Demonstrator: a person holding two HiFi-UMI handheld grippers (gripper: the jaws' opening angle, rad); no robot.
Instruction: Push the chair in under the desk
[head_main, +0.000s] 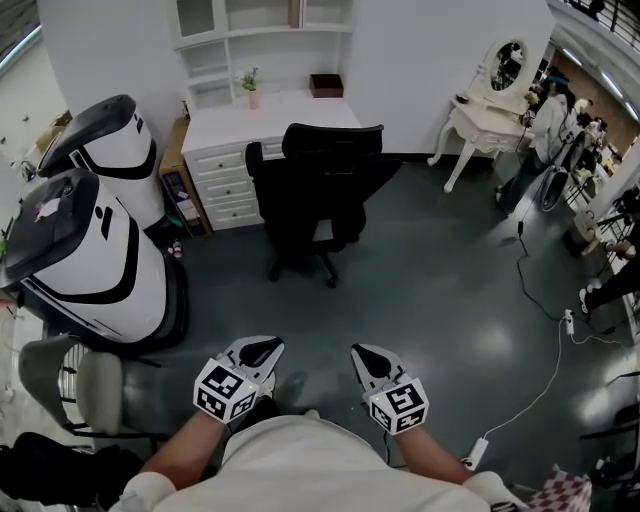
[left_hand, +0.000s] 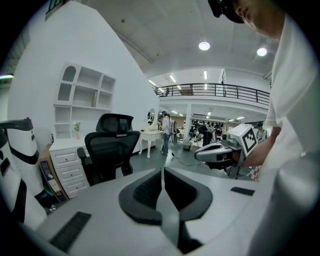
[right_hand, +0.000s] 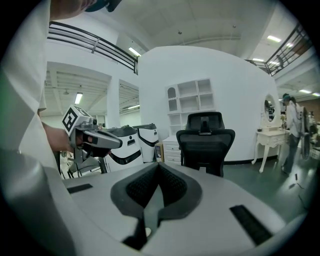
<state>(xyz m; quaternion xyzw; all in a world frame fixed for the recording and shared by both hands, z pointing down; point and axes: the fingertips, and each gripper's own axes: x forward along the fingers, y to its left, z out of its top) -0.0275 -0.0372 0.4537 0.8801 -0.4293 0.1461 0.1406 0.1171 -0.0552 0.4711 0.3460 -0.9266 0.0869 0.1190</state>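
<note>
- The black chair (head_main: 315, 190) stands on the floor (head_main: 430, 290) just in front of the white worktop (head_main: 265, 112), with its back turned to the person.
- The left claw (head_main: 262, 350) is well short of the chair, closed on nothing.
- The right claw (head_main: 368, 358) is also well short of the chair, closed and empty.
- White-and-black pods (head_main: 100, 250) sit left of the chair.
- A dressing table (head_main: 480, 120) stands to the chair's right.

Left gripper (head_main: 262, 350): held low before the torso (head_main: 310, 465), pointing forward and slightly down; jaws pressed together, nothing between. Right gripper (head_main: 368, 358): alongside, not touching, same pose; jaws together, empty. Forearms (head_main: 175, 455): bare, angled inward.
</note>
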